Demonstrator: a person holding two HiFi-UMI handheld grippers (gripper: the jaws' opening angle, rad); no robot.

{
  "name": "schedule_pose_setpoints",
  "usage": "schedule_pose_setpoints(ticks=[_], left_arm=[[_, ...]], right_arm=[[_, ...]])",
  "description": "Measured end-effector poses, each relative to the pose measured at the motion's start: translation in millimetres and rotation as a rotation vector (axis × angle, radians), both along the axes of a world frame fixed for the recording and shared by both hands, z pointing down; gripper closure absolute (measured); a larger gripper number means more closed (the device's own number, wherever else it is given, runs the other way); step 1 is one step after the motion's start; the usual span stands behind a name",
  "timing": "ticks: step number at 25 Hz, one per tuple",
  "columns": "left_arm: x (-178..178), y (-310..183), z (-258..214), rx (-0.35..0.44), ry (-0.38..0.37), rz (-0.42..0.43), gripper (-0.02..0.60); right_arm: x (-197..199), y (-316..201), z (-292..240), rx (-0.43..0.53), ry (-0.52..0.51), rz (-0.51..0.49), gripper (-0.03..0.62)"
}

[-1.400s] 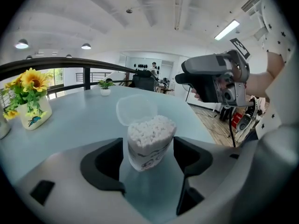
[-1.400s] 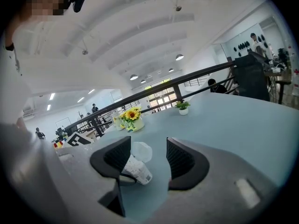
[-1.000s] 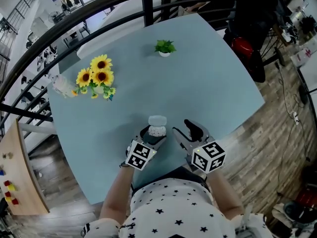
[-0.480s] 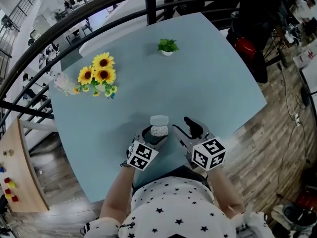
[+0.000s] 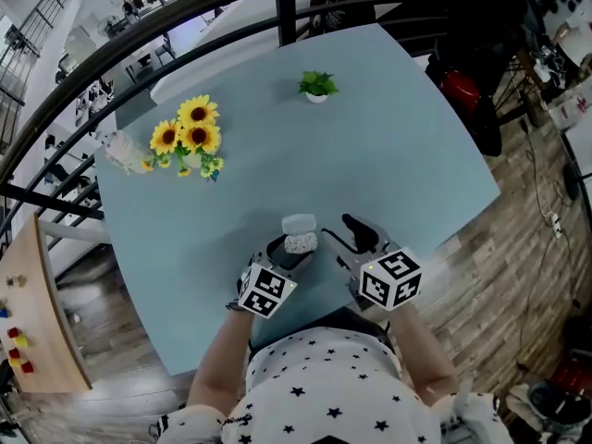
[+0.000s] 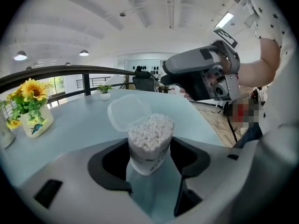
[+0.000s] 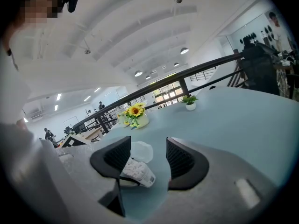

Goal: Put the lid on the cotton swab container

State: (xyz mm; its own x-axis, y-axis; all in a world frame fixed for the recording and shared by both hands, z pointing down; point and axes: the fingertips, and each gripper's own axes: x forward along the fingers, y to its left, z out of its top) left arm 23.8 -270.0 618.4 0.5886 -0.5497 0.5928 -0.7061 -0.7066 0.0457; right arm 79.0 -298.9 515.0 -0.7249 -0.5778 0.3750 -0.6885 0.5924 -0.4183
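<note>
The cotton swab container (image 5: 298,243), a small clear tub packed with white swabs, stands near the table's front edge. My left gripper (image 5: 294,248) is around it. Its jaws have just been closing, and both pads now meet the tub's sides (image 6: 150,129), which lean slightly right in the left gripper view. The translucent lid (image 5: 299,222) lies flat on the table just beyond the tub, also visible as the lid (image 6: 128,112) and the lid (image 7: 141,151). My right gripper (image 5: 344,236) hovers open and empty just right of the tub, apart from the lid.
A vase of sunflowers (image 5: 188,141) and a clear glass object (image 5: 118,151) stand at the far left of the blue-grey table (image 5: 398,155). A small potted plant (image 5: 317,86) sits at the back. A dark railing (image 5: 277,7) curves behind the table.
The left jaws have drawn in slightly around the tub. The right gripper has edged a little toward the far side. Tub and lid stay where they were.
</note>
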Motion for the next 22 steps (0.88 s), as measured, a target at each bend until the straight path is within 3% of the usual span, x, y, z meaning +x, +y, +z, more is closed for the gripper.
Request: schedule_pose_setpoints(ticks=[10, 15, 19, 22], left_arm=[[-6, 7, -10, 0.052, 0.007, -0.014, 0.318], [-4, 12, -26, 0.081, 0.023, 0.0, 0.319], [-7, 20, -37, 0.103, 0.028, -0.002, 0.319], [-9, 26, -47, 0.123, 0.034, -0.005, 0.319]], right_arm=[[-13, -3, 0, 0.005, 0.0, -0.049, 0.372], [-19, -9, -10, -0.014, -0.046, -0.087, 0.372], [-29, -10, -19, -0.024, -0.055, -0.152, 0.397], [-38, -8, -25, -0.023, -0.045, -0.195, 0.466]])
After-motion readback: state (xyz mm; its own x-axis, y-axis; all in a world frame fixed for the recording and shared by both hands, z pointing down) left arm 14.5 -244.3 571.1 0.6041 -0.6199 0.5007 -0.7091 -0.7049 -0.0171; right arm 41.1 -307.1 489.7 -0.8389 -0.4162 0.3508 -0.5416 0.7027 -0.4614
